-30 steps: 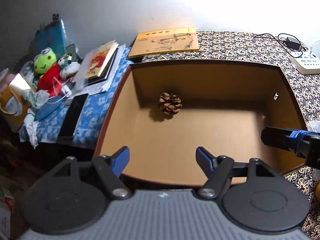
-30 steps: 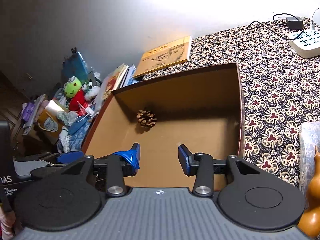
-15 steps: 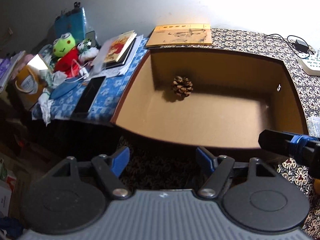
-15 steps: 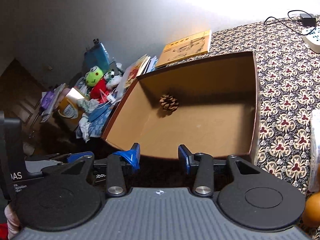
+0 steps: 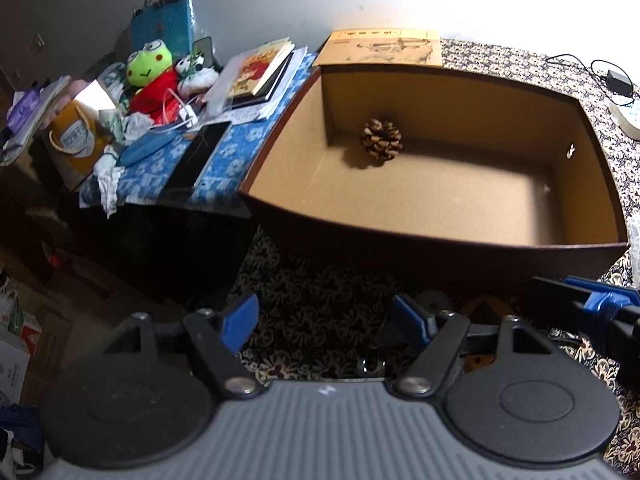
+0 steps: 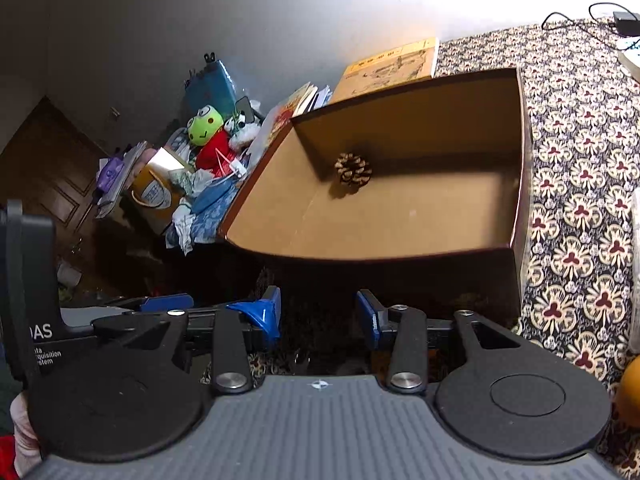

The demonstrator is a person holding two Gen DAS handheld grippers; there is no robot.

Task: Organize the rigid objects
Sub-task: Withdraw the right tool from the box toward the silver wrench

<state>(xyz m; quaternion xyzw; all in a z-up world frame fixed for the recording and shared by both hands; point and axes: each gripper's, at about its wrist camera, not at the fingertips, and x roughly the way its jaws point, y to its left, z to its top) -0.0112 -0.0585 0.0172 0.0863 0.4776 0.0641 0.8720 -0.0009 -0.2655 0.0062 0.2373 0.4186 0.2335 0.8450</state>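
A pine cone (image 5: pixel 382 139) is seen lying on the floor of an open cardboard box (image 5: pixel 440 236), close to its far wall and nearer the left corner. The box is set on a patterned tablecloth (image 6: pixel 580 184). Both tools are held short of the box's near wall: the left gripper (image 5: pixel 326 318) is spread wide with nothing between its blue pads, and the right gripper (image 6: pixel 318 314) is likewise parted and empty. Some small items lie in shadow below the grippers, perhaps metal, but cannot be made out. A green frog toy (image 5: pixel 150 66) is propped among clutter to the left.
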